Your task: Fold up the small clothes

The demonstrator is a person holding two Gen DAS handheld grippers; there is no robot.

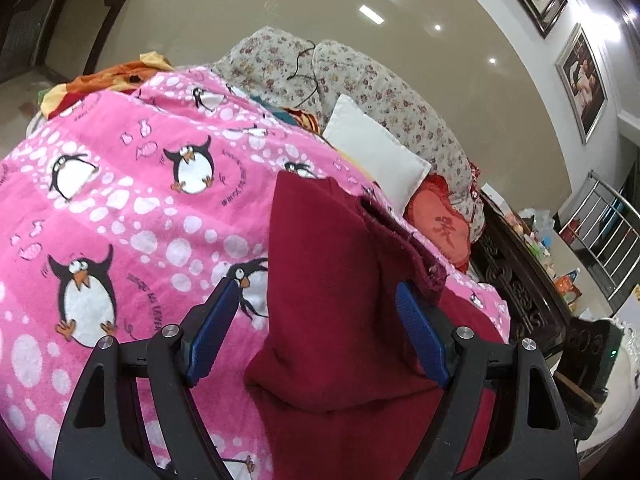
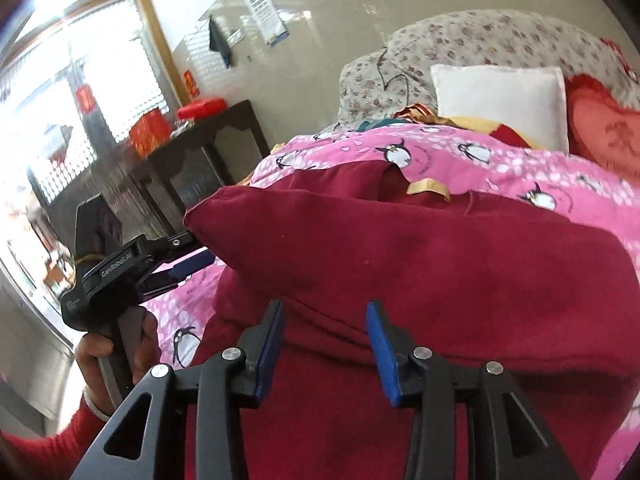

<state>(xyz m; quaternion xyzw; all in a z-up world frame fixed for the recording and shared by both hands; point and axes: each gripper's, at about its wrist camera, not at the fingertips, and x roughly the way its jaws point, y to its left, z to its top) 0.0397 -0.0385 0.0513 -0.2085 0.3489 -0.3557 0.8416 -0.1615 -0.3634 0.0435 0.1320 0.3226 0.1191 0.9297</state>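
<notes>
Right wrist view, dark red garment (image 2: pixel 400 248) on the pink penguin blanket (image 2: pixel 460 156), right gripper (image 2: pixel 326 344) jaws spread above it, left gripper (image 2: pixel 196 260) jaws spread too, beside its lifted fold.

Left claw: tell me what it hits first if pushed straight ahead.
The left claw, jaws open, would first meet the folded dark red knit garment lying between its fingers on the pink penguin-print blanket; depth is unclear.
</notes>
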